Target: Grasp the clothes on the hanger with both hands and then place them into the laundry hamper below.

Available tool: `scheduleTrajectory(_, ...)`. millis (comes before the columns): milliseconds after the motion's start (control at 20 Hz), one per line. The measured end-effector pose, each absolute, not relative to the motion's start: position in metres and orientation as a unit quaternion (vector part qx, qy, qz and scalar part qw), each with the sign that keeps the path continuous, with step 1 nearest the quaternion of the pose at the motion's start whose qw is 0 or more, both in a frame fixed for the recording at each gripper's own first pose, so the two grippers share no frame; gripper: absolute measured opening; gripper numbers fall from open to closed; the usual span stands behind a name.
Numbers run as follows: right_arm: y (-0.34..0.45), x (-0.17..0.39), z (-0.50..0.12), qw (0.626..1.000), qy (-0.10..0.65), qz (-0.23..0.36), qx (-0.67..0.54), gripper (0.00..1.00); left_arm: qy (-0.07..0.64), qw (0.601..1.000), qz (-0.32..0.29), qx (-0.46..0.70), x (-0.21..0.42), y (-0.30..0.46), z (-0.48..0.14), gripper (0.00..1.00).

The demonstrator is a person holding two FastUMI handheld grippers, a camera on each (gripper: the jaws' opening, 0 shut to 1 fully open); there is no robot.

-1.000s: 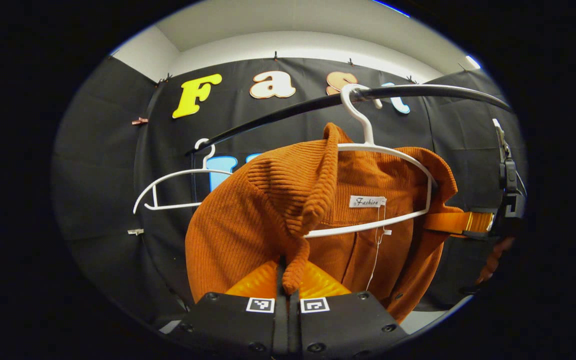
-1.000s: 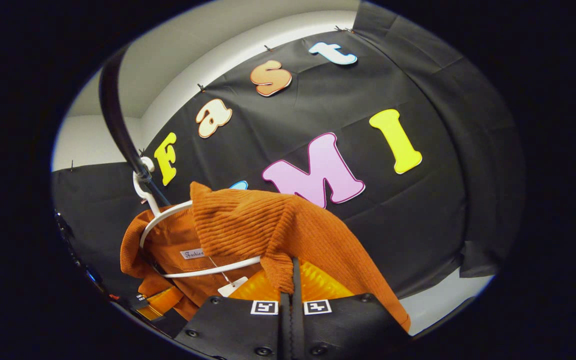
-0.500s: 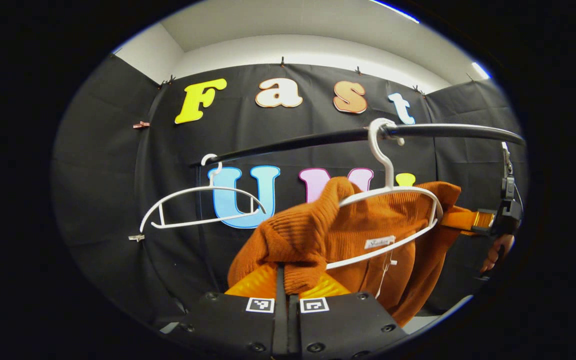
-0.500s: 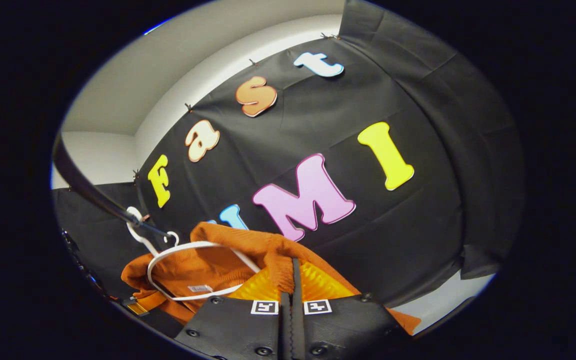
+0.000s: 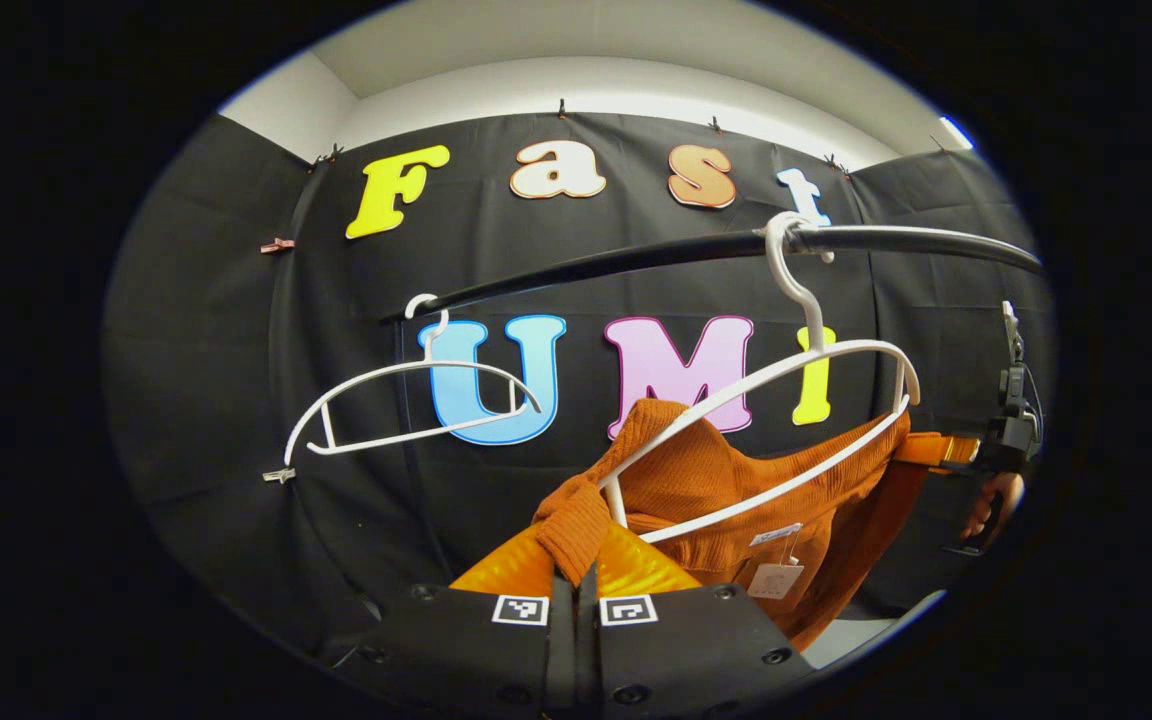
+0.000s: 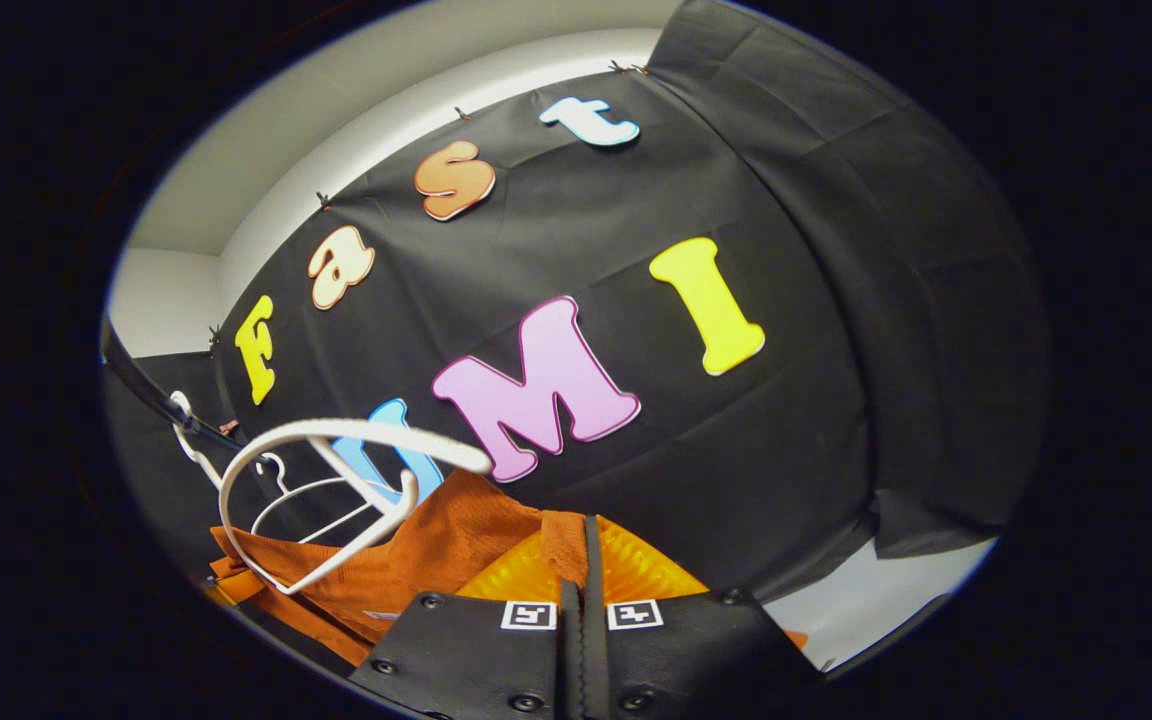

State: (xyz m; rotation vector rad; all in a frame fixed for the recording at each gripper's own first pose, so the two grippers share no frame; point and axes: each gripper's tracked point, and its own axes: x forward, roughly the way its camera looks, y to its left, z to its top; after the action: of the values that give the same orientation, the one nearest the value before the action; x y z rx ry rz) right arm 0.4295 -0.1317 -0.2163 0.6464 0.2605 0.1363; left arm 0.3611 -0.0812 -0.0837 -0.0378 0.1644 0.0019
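Note:
A rust-orange ribbed garment (image 5: 736,490) hangs below a white hanger (image 5: 766,400) on a black rail (image 5: 636,262); its shoulders have slipped off the hanger's arms. My left gripper (image 5: 576,580) is shut on a fold of the garment's left shoulder. Far right in the left gripper view, the other gripper (image 5: 946,450) grips the opposite shoulder, with a hand (image 5: 986,510) behind it. In the right gripper view, my right gripper (image 6: 584,570) is shut on the orange garment (image 6: 436,550), and the white hanger (image 6: 326,490) stands bare above it.
A second, empty white hanger (image 5: 406,410) hangs further left on the rail. The black cloth wall (image 5: 216,350) stands close behind. A strip of pale floor (image 6: 886,600) shows at lower right.
Both grippers have pulled the garment downward. Its shoulders came off the hanger, which now shows bare above the cloth. Both stay shut on the fabric.

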Motion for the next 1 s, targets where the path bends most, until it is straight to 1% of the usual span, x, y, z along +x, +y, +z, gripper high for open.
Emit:
scheduleTrajectory(250, -0.095, 0.394, -0.238, 0.920, 0.157, 0.101, 0.345, 0.04, 0.084, 0.996, 0.018, -0.032, 0.348, -0.060, -0.086, 0.05)
scheduleTrajectory(350, -0.082, 0.384, -0.240, 0.917, 0.163, 0.116, 0.346, 0.04, 0.085, 0.995, 0.034, -0.026, 0.343, -0.045, -0.088, 0.04)
scheduleTrajectory(600, -0.041, 0.362, -0.245, 0.907, 0.179, 0.154, 0.348, 0.04, 0.111, 0.992, 0.053, -0.029, 0.329, -0.020, -0.123, 0.05)
scheduleTrajectory(800, 0.003, 0.334, -0.242, 0.898, 0.194, 0.200, 0.339, 0.04, 0.148, 0.988, 0.030, -0.033, 0.308, -0.036, -0.167, 0.04)
scheduleTrajectory(900, 0.030, 0.325, -0.234, 0.889, 0.199, 0.231, 0.342, 0.04, 0.160, 0.986, 0.003, -0.043, 0.298, -0.058, -0.181, 0.05)
scheduleTrajectory(1000, 0.052, 0.312, -0.223, 0.884, 0.198, 0.261, 0.333, 0.04, 0.161, 0.985, -0.030, -0.049, 0.288, -0.087, -0.181, 0.05)
